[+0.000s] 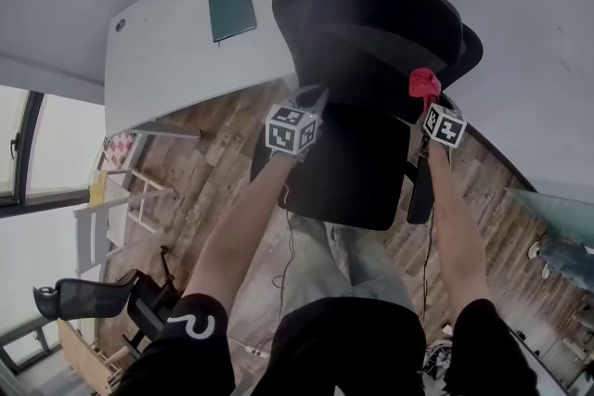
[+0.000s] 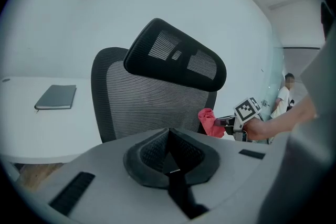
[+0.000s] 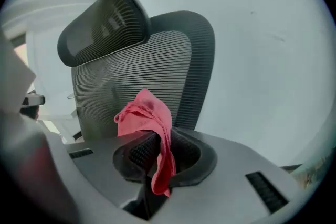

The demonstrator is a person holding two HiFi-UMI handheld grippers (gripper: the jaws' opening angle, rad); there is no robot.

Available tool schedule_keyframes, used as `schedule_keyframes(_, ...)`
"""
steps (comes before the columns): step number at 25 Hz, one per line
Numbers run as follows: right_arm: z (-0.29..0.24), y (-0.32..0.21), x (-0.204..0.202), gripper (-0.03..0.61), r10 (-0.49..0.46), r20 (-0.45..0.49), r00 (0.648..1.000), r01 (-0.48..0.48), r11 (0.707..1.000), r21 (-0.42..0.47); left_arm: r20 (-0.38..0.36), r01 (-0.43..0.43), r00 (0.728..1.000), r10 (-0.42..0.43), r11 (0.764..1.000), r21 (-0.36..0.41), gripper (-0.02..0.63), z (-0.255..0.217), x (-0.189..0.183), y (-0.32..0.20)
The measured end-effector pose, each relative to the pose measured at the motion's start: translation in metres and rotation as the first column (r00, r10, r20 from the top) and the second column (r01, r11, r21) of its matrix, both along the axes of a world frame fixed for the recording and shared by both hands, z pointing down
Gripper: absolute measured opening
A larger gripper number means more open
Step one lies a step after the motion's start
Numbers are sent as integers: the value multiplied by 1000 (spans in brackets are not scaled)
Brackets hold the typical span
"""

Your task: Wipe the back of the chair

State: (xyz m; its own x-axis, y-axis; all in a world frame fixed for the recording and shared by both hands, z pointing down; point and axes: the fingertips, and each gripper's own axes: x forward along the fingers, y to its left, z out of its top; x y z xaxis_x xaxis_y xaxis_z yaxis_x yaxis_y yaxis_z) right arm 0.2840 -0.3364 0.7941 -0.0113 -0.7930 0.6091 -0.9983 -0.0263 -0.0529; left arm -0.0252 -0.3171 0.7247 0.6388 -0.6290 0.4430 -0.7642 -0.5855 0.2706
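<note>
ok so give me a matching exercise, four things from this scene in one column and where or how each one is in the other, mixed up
Things:
1. red cloth
2. dark notebook
3. left gripper
4. chair backrest

Places and states:
A. lies flat on the white table
B. black mesh, upright ahead of both grippers
C. pinched in the right gripper
D. jaws together, nothing between them

Pairs: 1-C, 2-A, 3-D, 4-B
</note>
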Motion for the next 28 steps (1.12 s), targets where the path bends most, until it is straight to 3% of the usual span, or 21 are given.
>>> schedule_keyframes(5, 19, 5, -72, 67, -165, 19, 986, 165, 986, -7, -9, 49, 999, -49, 999, -14, 25, 14, -22, 2)
schedule_keyframes(12, 46, -5, -198, 67, -348, 56, 936, 350, 936, -30, -39, 150, 988, -152, 987, -50, 25, 36, -76, 12)
schedule_keyframes(19, 78, -28, -300, 66, -438, 84, 895, 443, 895, -54, -29, 216, 975, -218, 975, -51, 25, 51, -128, 20)
schedule_keyframes(24, 101, -41, -333, 66, -471, 41, 881, 473, 877, -82, -16, 244, 969, -245, 969, -47, 25, 58, -151, 21)
schedule_keyframes(28, 104, -46, -320, 66, -440, -3, 898, 438, 894, -93, -15, 240, 970, -241, 969, -52, 25, 62, -155, 33)
